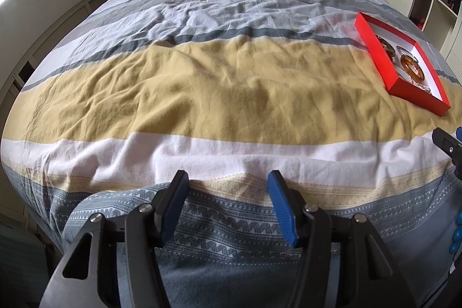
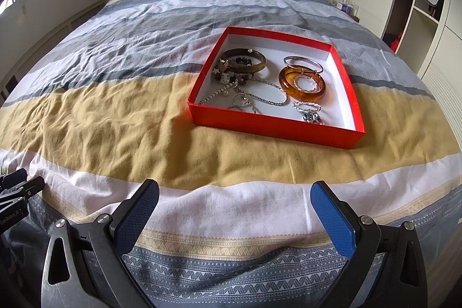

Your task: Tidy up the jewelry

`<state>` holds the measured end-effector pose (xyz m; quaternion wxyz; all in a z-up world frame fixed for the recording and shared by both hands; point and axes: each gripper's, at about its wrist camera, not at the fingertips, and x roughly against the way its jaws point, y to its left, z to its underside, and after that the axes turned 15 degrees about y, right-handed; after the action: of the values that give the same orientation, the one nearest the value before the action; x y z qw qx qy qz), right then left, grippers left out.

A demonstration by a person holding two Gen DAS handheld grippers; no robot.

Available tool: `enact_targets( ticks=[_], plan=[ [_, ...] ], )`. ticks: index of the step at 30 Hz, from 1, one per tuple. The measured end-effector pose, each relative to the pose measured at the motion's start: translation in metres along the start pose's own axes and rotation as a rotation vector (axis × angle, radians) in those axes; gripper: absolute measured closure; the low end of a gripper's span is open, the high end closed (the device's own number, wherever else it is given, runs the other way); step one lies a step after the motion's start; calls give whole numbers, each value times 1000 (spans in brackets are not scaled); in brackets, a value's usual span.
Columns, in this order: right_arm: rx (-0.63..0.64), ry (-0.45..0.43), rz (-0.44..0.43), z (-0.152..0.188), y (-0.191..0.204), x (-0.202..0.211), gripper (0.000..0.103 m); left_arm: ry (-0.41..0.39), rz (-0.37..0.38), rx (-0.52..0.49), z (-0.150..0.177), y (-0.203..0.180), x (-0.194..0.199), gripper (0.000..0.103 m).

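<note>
in the left wrist view, a red box [image 1: 401,64] sits on the striped bed [image 1: 202,88], far off to the right, with brown rings just showing inside. the left gripper [image 1: 228,210] has its fingers a little apart, holding nothing. in the right wrist view, the red box [image 2: 274,85] holds a dark bangle [image 2: 245,62], an orange bangle [image 2: 301,82], a thin silver bangle [image 2: 303,64] and silver chains [image 2: 254,97]. the right gripper [image 2: 235,218] has its fingers wide apart, empty, near the bed's foot.
</note>
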<state>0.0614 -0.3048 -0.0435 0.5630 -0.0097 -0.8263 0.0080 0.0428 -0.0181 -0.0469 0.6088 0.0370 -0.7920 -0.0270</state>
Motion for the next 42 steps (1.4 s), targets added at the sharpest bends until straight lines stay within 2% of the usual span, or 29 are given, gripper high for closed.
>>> enact_targets(
  ticks=[42],
  plan=[
    [-6,11,-9,0,-4,-3,1,5,1,0,1,1,0,48]
  ],
)
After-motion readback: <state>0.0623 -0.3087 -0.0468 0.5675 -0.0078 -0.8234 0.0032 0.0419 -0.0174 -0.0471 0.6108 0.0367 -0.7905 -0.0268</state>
